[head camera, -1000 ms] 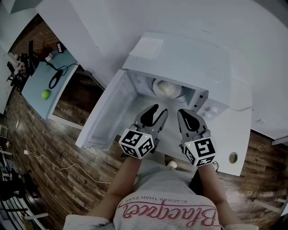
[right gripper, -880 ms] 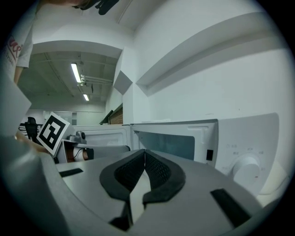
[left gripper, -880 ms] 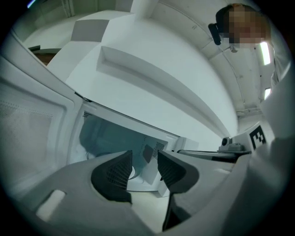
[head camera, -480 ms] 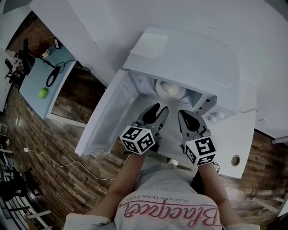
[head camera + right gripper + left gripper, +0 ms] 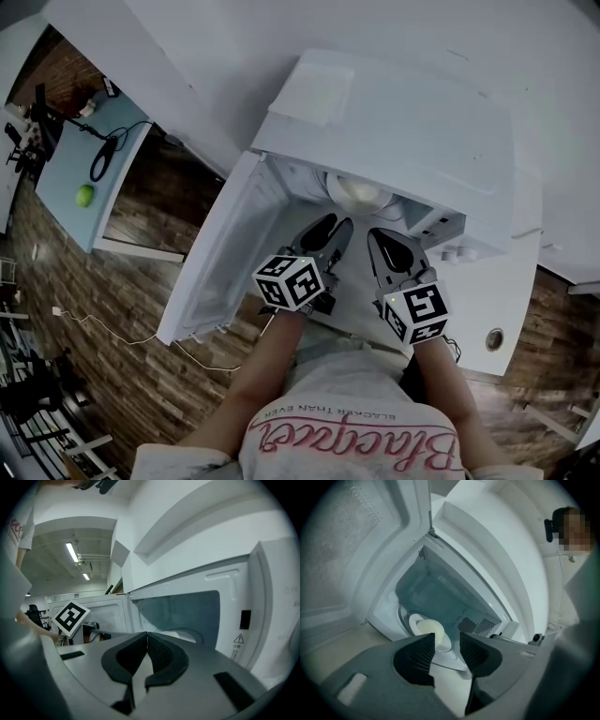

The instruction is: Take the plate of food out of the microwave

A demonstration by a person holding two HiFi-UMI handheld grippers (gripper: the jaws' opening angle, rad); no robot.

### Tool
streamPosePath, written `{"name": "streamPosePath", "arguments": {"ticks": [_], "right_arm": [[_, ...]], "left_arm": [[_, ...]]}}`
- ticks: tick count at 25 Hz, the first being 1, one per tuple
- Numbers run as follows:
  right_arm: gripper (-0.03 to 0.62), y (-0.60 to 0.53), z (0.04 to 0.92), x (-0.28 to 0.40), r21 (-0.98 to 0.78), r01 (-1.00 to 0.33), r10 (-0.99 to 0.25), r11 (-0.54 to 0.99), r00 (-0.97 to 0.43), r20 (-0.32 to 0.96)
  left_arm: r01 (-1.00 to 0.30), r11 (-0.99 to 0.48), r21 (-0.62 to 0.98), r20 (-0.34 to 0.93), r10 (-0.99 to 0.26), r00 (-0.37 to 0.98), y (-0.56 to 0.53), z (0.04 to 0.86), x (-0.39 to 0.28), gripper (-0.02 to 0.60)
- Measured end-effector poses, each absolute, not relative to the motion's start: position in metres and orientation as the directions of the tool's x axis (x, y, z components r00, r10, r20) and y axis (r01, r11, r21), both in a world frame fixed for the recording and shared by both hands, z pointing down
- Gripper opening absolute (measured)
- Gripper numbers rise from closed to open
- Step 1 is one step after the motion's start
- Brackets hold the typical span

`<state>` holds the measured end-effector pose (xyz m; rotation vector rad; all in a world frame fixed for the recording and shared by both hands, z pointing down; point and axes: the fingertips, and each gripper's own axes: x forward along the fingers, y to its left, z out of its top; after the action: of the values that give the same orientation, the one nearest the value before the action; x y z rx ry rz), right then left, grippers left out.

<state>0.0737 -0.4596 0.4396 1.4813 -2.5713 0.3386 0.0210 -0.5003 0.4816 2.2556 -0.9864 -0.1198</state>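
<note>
We're holding both grippers at the mouth of the microwave [image 5: 403, 122], door [image 5: 220, 253] hanging open at lower left. Left gripper [image 5: 446, 637] jaws are spread with nothing between; right gripper [image 5: 147, 634] jaws are pressed together, empty. Plate of food [image 5: 429, 631] is sitting inside, mid-frame in the left gripper view — we're advising going in low and level, opening the right jaws, pinching the rim on both sides
</note>
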Motion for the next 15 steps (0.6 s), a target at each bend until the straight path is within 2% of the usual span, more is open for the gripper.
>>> {"name": "streamPosePath", "arguments": {"ticks": [5,15], "right_arm": [[0.014,-0.469,0.451,0.075,-0.127,-0.868,-0.825,0.481,-0.496,0.270],[0.014,-0.485,0.467,0.082,-0.145,-0.872,-0.818,0.467,-0.488,0.304]], "left_arm": [[-0.605,-0.352,0.715,0.235,-0.693,0.681,-0.516,0.507,0.021,0.160],[-0.595,-0.241,0.767,0.301,-0.684,0.665,-0.538,0.531,0.027,0.160]]}}
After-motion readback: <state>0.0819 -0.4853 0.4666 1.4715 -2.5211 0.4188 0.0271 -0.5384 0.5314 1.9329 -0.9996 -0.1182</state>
